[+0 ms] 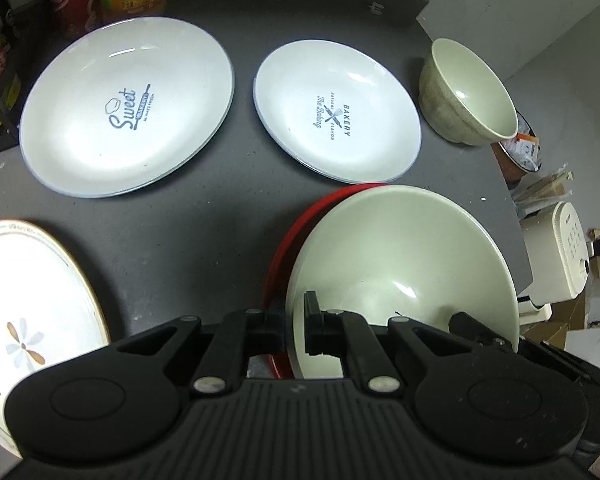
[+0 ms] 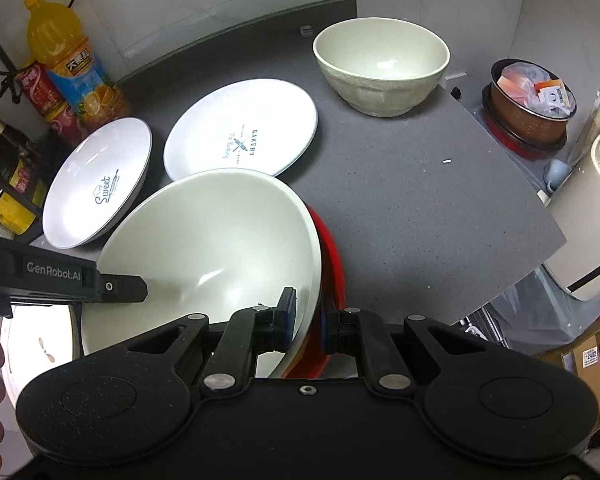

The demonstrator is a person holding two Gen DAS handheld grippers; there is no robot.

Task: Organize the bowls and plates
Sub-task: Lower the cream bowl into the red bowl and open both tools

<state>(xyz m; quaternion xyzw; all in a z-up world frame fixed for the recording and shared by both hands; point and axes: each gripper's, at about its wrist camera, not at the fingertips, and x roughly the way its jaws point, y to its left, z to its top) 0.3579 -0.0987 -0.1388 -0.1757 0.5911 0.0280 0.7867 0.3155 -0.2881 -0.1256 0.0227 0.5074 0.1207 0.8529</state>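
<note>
Bowls and plates sit on a dark grey table (image 2: pixel 400 200). Nearest is a large pale green bowl (image 2: pixel 220 248), tilted, with a red bowl (image 2: pixel 332 248) behind and under it. The left gripper (image 1: pixel 296 330) has its jaws pressed together on the green bowl's near left rim, one finger inside and one outside. The right gripper (image 2: pixel 304 322) pinches the right-hand rim of the green bowl and the red one together, its jaws nearly shut. Beyond them lie two white plates: one printed "Bakery" (image 2: pixel 244 128) just past the green bowl, and one printed "Sweet" (image 2: pixel 100 184) to its left. A smaller pale green bowl (image 2: pixel 380 68) stands upright at the far right of the table, apart from the plates. A flower-patterned plate (image 1: pixel 28 304) lies at the near left. Drink bottles (image 2: pixel 60 64) stand at the far left corner. Off the table's right edge is a brown pot (image 2: pixel 532 100) full of packets.
</note>
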